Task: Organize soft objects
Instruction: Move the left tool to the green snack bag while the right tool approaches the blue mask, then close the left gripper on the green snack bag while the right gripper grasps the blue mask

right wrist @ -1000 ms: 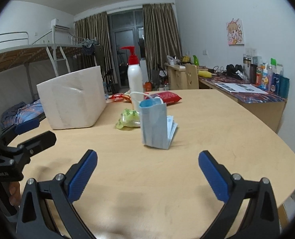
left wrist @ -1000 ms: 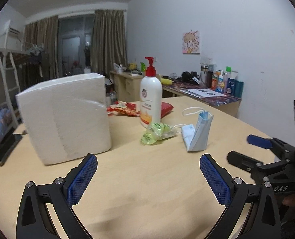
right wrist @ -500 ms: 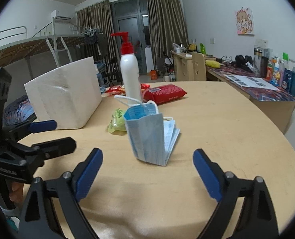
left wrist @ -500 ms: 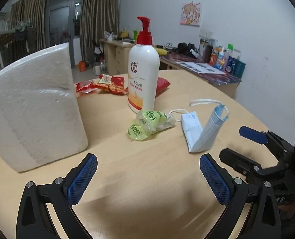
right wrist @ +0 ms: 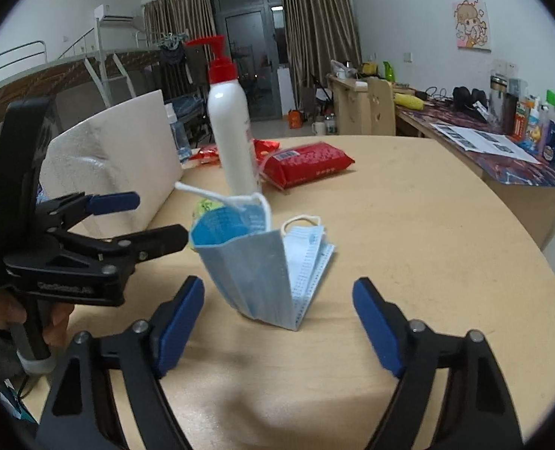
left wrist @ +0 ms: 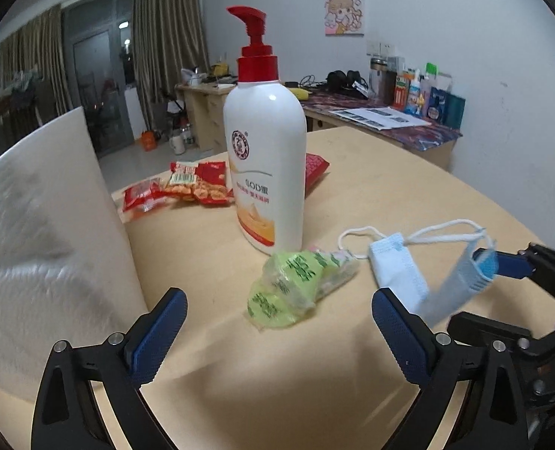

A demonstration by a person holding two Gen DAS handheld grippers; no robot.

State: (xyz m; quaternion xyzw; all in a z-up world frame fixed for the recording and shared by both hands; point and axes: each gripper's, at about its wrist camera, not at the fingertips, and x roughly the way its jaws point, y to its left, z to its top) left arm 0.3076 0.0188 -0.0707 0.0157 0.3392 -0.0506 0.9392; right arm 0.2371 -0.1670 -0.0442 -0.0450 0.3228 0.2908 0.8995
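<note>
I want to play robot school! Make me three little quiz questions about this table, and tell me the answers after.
1. What colour is the pump on the lotion bottle?
2. True or false: the face masks lie flat on the table.
3. Which sits right beside the bottle's base: A) green packet B) white tissue pack C) red wipes pack?

Key: 1. Red. 2. False; they stand propped up like a tent, between the closing jaws of the right gripper. 3. A.

round wooden table (right wrist: 408, 225) bears masks (right wrist: 266, 262); bottle (left wrist: 266, 157); snack packets (left wrist: 195, 187); tissue block (left wrist: 45, 247).
</note>
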